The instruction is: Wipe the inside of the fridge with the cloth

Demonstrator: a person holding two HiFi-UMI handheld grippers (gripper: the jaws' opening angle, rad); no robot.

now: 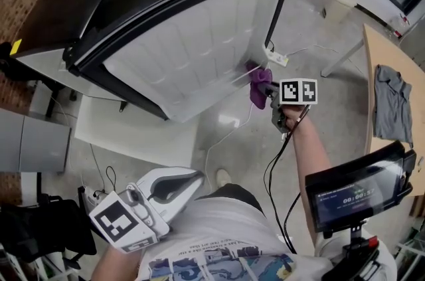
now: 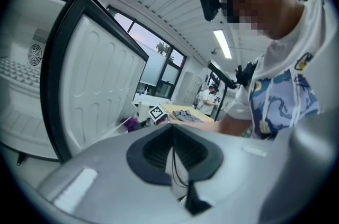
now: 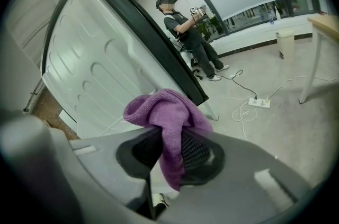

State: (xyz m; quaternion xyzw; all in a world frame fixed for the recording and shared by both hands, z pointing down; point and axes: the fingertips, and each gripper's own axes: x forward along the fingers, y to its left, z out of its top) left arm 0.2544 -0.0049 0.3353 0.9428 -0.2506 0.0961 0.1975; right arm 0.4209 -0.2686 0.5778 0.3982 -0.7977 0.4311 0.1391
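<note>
Two-jawed right gripper (image 3: 169, 157): pinches purple cloth (image 3: 164, 112) between its pads, bunched above them, just beside the right edge of the open fridge door (image 1: 199, 40) and its white ribbed lining. Nearer and left, low by the person's shirt (image 1: 219, 260), left gripper (image 2: 172, 151): jaws pressed together, nothing between.

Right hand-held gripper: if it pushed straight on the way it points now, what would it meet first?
Probably the white inner panel of the open fridge door, near its black edge; the purple cloth clamped in the right hand-held gripper would touch first. Depth is unclear.
</note>
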